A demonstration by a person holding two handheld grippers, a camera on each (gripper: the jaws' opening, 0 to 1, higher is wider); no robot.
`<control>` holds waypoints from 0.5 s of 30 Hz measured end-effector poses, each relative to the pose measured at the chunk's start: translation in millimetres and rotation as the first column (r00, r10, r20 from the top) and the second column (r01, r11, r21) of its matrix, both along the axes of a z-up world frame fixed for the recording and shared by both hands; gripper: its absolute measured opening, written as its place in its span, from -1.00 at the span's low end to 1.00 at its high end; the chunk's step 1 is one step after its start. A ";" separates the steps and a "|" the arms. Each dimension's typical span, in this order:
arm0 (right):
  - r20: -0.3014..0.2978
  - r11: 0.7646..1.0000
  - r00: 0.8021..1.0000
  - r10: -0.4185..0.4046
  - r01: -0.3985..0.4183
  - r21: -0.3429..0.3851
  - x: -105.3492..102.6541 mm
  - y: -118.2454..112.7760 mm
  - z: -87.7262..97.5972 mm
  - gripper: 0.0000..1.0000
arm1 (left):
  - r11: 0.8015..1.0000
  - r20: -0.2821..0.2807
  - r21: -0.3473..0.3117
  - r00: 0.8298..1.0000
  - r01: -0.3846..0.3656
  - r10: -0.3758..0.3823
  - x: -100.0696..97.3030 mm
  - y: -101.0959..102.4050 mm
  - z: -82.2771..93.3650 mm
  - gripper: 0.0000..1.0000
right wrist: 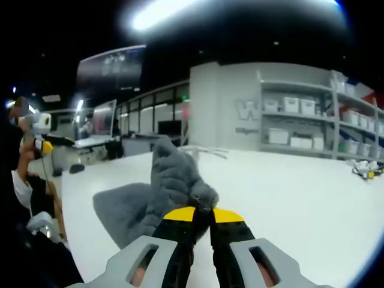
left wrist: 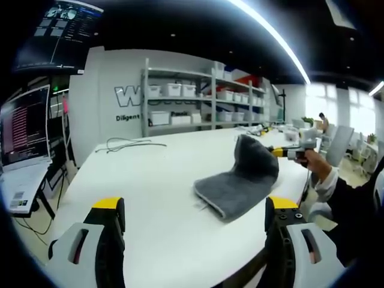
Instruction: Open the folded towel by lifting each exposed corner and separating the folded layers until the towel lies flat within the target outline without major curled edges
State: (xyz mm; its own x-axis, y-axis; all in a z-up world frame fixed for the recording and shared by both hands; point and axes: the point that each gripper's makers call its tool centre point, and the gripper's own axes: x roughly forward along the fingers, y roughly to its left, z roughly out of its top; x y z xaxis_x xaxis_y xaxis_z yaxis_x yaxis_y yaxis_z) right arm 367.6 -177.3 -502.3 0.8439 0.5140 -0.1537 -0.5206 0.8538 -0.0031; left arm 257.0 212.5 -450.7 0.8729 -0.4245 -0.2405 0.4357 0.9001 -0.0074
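Grey towel [left wrist: 240,183] (plush, still partly folded) lies near the table [left wrist: 150,198] edge; right gripper [right wrist: 203,214] pinches its raised corner; left gripper [left wrist: 195,216] gapes, holding nothing.

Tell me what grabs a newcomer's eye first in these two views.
The grey towel on the white table, one end pulled up off the surface by the right gripper, whose yellow-tipped jaws are pinched shut on the cloth. The left gripper hangs open, short of the towel, above the table's near part.
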 end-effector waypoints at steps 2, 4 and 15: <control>-0.001 1.000 1.000 0.000 0.000 0.000 0.1 -0.4 -0.4 -0.91 | 1.000 -0.001 0.001 1.000 0.000 0.000 -0.3 -0.1 -0.3 0.91; -0.002 1.000 1.000 -0.001 0.001 0.000 0.2 -1.3 -0.5 -0.91 | 1.000 -0.001 0.002 1.000 -0.001 0.001 -0.3 0.1 -0.5 0.91; -0.004 1.000 1.000 -0.007 0.007 -0.003 -0.2 -4.4 -1.3 -0.91 | 1.000 0.000 0.004 1.000 -0.001 0.001 0.5 1.7 0.0 0.90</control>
